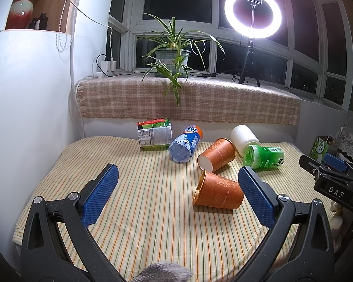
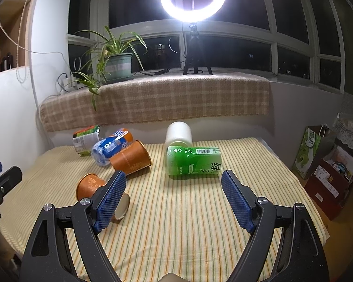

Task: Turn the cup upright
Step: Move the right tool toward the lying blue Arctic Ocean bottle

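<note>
Cups lie on their sides on the striped desk point(image 1: 129, 211): near cup point(image 1: 217, 191) by the left gripper point(image 1: 177, 189), far cup point(image 1: 216, 154) behind; nothing righted; right gripper point(image 2: 174, 189) idle; both jaws wide, empty.

Both grippers have black angular frames, silver screws, and blue textured fingers point(image 1: 101, 195).

The near orange cup point(image 1: 217, 191) looked like matt paper with a shiny gold rim, and the green bottle point(image 2: 194, 161) like glossy plastic. Striped woven cloth point(image 1: 153, 211) covered the tabletop. The fingers point(image 1: 98, 195) bore blue, rough-textured pads on matt black plastic.
</note>
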Demonstrator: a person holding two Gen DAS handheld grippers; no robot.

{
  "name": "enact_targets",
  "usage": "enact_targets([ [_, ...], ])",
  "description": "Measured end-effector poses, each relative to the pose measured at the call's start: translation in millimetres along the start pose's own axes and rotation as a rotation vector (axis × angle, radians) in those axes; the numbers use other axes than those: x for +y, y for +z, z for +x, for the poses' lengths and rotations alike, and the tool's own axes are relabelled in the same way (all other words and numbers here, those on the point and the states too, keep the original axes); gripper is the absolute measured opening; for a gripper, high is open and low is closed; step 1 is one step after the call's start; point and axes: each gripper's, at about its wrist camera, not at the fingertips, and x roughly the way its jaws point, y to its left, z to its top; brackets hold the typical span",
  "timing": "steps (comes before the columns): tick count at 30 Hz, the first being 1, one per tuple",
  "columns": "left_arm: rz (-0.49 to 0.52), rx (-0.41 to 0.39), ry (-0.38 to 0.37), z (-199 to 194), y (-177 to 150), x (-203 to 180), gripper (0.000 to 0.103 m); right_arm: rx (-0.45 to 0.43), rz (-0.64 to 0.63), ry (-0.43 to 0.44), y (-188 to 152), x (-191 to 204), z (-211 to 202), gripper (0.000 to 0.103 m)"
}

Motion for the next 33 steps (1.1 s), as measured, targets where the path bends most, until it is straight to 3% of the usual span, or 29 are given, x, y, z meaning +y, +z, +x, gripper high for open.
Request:
enact_targets([
  [7, 0.010, 0.020, 0.006, 5, -13, 6, 0.103, 0.036, 0.017, 0.052, 7, 2, 8, 0.083],
  [11, 0.001, 0.042, 0.016, 10, -16, 26, 0.103, 0.102, 0.040, 0.146, 17, 9, 24, 0.083],
  [22, -0.053, 0.085, 0.069, 12, -28, 66, 0.103, 0.354, 0.107, 0.347, 59, 53, 107, 0.083],
  [33, -0.118, 0.103, 0.123, 11, -37, 108, 0.103, 0.605, 0.224, 0.378, 88, 87, 199, 0.083],
])
